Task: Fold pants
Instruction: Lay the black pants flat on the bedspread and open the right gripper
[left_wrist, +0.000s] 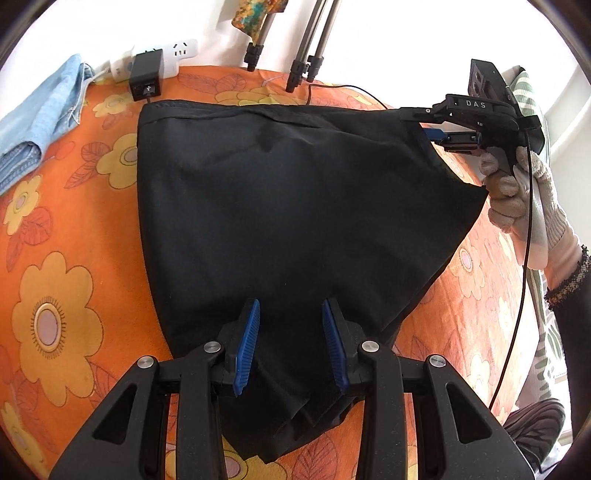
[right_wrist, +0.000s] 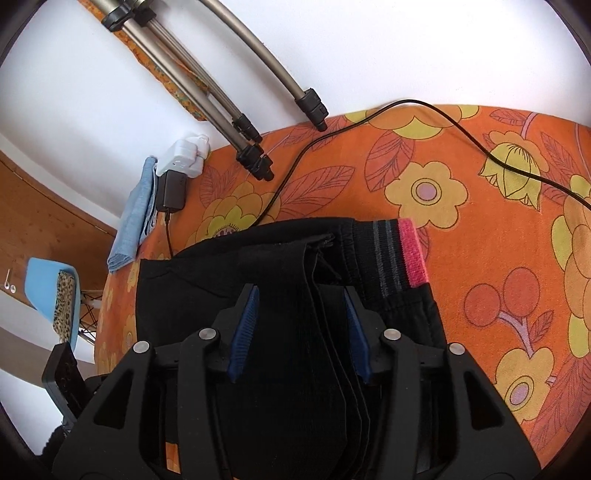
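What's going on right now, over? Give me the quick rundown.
Left gripper and right gripper both pinching the black pants, lifting them off the orange sheet. Black cable and tripod legs lie just beyond.

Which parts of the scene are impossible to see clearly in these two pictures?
- Left wrist view: the lower end of the black pants runs under the left claw, so its grip is unclear.
- Left wrist view: the right claw is far and small; its tips are hidden in the cloth.
- Right wrist view: the blue chair is cut off by the lens edge.
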